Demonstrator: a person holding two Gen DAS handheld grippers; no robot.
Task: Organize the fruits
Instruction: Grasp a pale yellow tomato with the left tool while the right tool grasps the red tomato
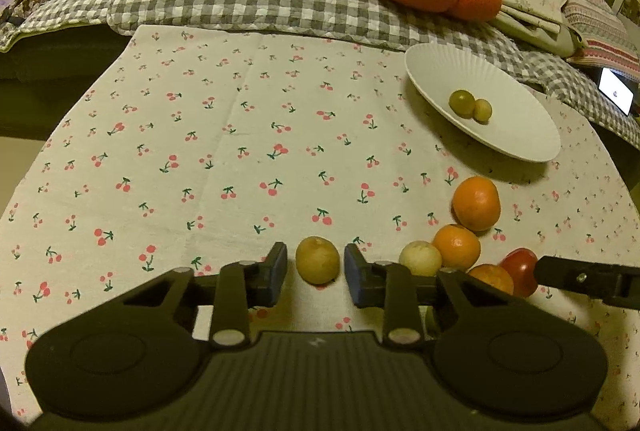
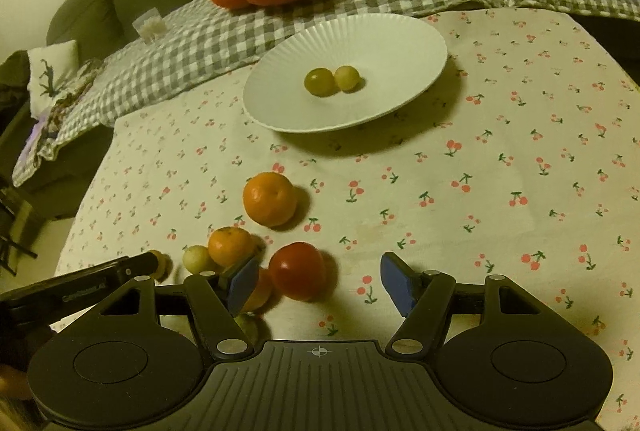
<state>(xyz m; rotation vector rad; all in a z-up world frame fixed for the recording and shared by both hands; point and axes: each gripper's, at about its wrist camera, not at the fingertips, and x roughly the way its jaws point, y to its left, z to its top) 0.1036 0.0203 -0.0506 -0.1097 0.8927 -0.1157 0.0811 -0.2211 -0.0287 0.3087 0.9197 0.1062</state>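
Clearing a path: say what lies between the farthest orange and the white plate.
Only bare cherry-print cloth separates orange and plate, clearest in the right wrist view.

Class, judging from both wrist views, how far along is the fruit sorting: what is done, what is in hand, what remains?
Done: two small green fruits lie on the white ribbed plate. In hand: the left gripper brackets a small yellow-green fruit, with slight gaps beside both pads. Left: mandarins, a red tomato and a pale fruit on the cloth; the right gripper is open.

Open cloth to the left, fruit crowding the right

The tablecloth (image 1: 208, 135) lies bare left of the plate (image 1: 516, 135); 2 oranges (image 1: 476, 203), a tomato (image 2: 298, 269) and a pale fruit (image 1: 420, 258) cluster close between both grippers, blocking passage there.
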